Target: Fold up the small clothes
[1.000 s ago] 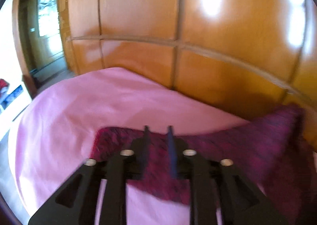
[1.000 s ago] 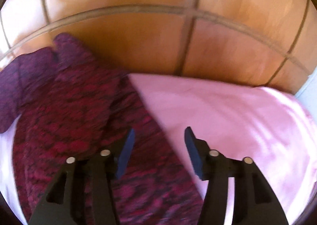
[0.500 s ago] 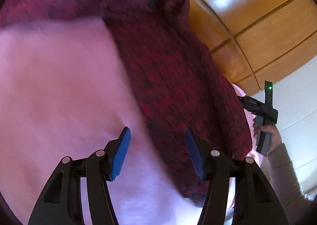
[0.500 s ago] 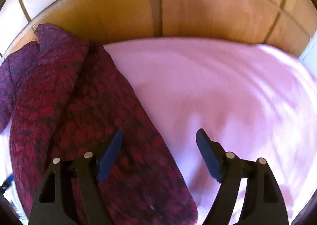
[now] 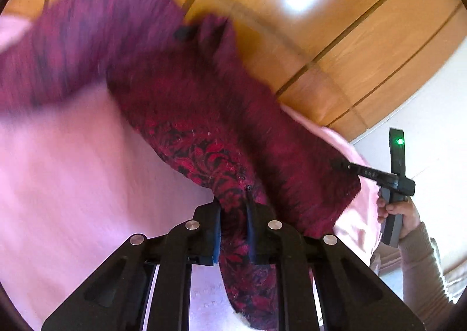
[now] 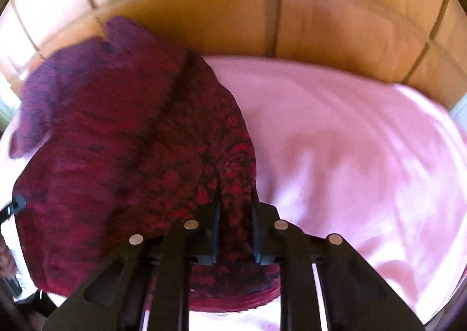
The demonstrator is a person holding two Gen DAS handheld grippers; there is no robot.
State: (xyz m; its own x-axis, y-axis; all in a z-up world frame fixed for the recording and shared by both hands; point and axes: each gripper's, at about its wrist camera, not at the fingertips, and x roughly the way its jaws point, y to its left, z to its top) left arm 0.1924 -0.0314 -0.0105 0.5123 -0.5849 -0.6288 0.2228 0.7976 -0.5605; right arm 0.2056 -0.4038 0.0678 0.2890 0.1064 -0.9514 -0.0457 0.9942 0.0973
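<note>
Dark red patterned garment (image 5: 204, 115) lies on pink sheet (image 5: 73, 179), against wood panelling (image 5: 335, 24). Left hand-held gripper (image 5: 233, 208) and right hand-held gripper (image 6: 235, 211) have both just closed, each pinching the garment's near edge.

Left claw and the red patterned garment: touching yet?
Touching. The left wrist view shows the left claw having just closed, fabric of the red garment pinched between its fingers.

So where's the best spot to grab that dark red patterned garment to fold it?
At its near edge, coming from above. The red garment lies flat on the pink sheet, so only the hem offers a pinch. Both the left gripper and right gripper have just closed on that edge.
</note>
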